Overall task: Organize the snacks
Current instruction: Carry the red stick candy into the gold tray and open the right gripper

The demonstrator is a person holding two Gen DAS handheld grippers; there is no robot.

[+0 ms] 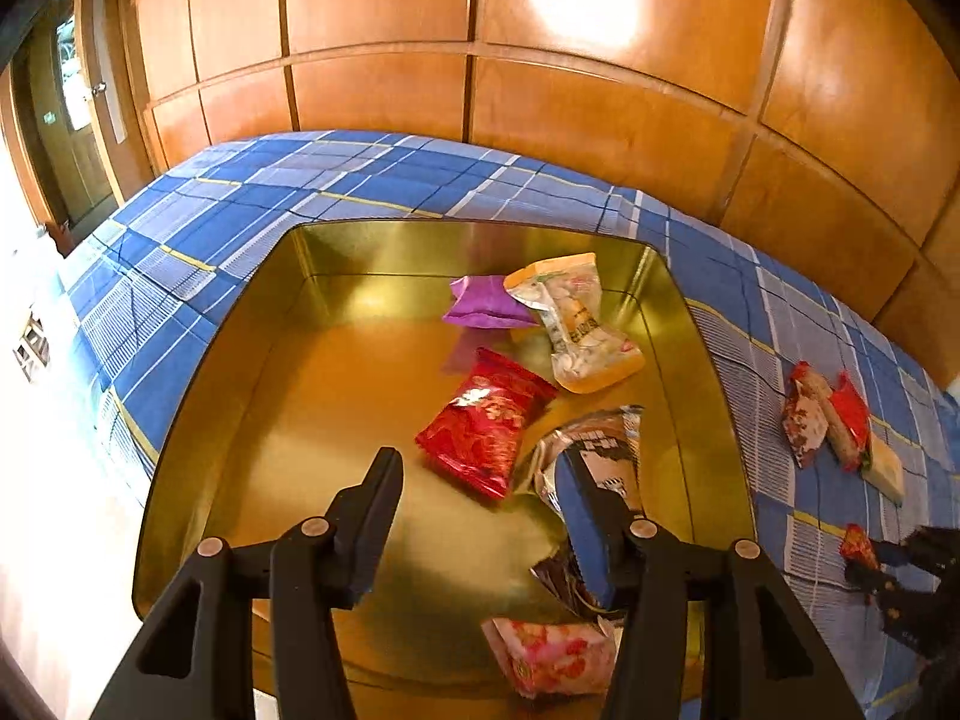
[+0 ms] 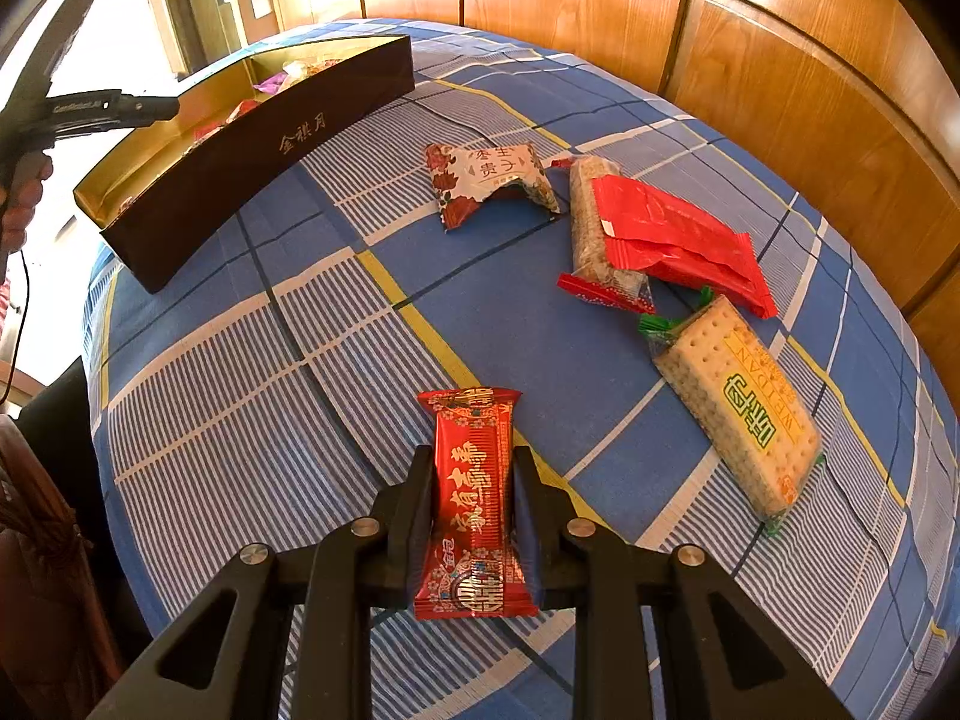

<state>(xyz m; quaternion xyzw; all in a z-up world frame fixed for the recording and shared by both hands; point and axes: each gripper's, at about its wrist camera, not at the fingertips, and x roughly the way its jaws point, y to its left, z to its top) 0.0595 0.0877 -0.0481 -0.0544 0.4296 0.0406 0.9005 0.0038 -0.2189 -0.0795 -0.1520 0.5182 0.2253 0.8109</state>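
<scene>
A gold-lined tin box (image 1: pixel 198 420) with dark outer walls (image 2: pixel 252 162) sits on a blue plaid cloth. Inside lie a purple packet (image 1: pixel 486 303), a yellow packet (image 1: pixel 576 324), a red packet (image 1: pixel 486 420), a silver-black packet (image 1: pixel 600 450) and a pink packet (image 1: pixel 552 654). My left gripper (image 1: pixel 480 468) is open and empty above the box. My right gripper (image 2: pixel 474 462) is shut on a narrow red snack bar (image 2: pixel 474 504), just above the cloth. On the cloth lie a floral packet (image 2: pixel 492 180), a grain bar (image 2: pixel 591 222), a red wrapper (image 2: pixel 678 240) and a cracker pack (image 2: pixel 738 402).
The cloth (image 2: pixel 270 360) covers a round table that drops off at the left and near edges. Wooden wall panels (image 1: pixel 540 90) stand close behind. The left gripper and the hand holding it show at the right wrist view's left edge (image 2: pixel 90 111).
</scene>
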